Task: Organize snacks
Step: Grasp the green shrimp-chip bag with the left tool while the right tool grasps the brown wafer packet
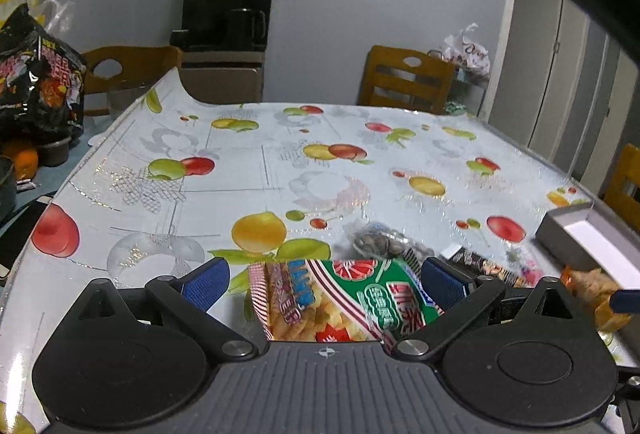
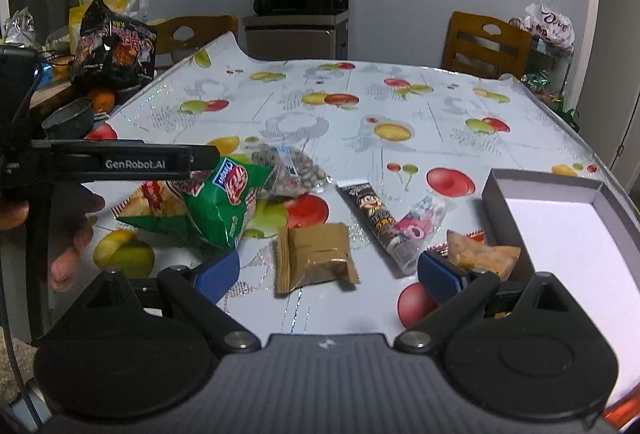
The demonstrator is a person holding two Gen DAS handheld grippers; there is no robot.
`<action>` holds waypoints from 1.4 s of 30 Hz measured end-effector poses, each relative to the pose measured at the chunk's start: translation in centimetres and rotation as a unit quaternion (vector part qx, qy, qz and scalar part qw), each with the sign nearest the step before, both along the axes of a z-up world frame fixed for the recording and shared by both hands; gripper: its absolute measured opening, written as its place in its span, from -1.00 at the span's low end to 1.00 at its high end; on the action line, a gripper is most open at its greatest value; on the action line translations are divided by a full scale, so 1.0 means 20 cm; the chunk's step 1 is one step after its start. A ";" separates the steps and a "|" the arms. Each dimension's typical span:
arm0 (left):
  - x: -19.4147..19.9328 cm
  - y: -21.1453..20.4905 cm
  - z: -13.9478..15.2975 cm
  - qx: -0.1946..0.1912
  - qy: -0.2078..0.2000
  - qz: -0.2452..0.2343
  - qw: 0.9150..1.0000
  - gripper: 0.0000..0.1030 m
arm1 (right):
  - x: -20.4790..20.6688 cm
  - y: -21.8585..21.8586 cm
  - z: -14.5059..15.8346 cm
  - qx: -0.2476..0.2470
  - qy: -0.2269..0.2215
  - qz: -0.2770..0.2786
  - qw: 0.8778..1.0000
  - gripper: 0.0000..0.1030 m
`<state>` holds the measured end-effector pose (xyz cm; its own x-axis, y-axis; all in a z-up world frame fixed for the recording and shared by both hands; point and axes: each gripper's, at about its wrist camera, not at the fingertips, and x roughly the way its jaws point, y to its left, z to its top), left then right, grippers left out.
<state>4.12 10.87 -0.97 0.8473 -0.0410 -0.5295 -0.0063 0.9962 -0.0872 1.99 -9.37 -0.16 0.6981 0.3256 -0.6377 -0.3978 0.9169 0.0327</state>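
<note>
Step looks like left gripper [image 1: 324,282] picking up green chip bag [image 1: 344,298]: jaws wide, straddling bag at lower centre of left view, not yet clamped. Close on crimped edge, not puffed middle, then carry to grey box [image 2: 560,234], right side of right view.

Right gripper [image 2: 328,270] wide open, empty, over brown packet [image 2: 316,258], lower centre.
</note>
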 end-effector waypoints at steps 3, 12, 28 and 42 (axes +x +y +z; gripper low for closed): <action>0.00 -0.02 -0.02 0.013 -0.006 -0.002 1.000 1.00 | 0.02 0.01 -0.03 -0.003 0.008 -0.001 1.000 0.88; -0.01 -0.01 -0.06 0.007 -0.024 -0.017 1.000 1.00 | 0.07 0.08 -0.09 0.008 0.015 0.011 1.000 0.88; -0.01 -0.01 -0.08 -0.019 -0.019 -0.043 0.999 1.00 | 0.20 0.19 -0.23 -0.032 -0.001 0.012 0.999 0.88; 0.00 -0.02 -0.11 -0.014 -0.017 -0.044 0.999 1.00 | 0.28 0.24 -0.30 -0.036 0.004 0.038 0.999 0.88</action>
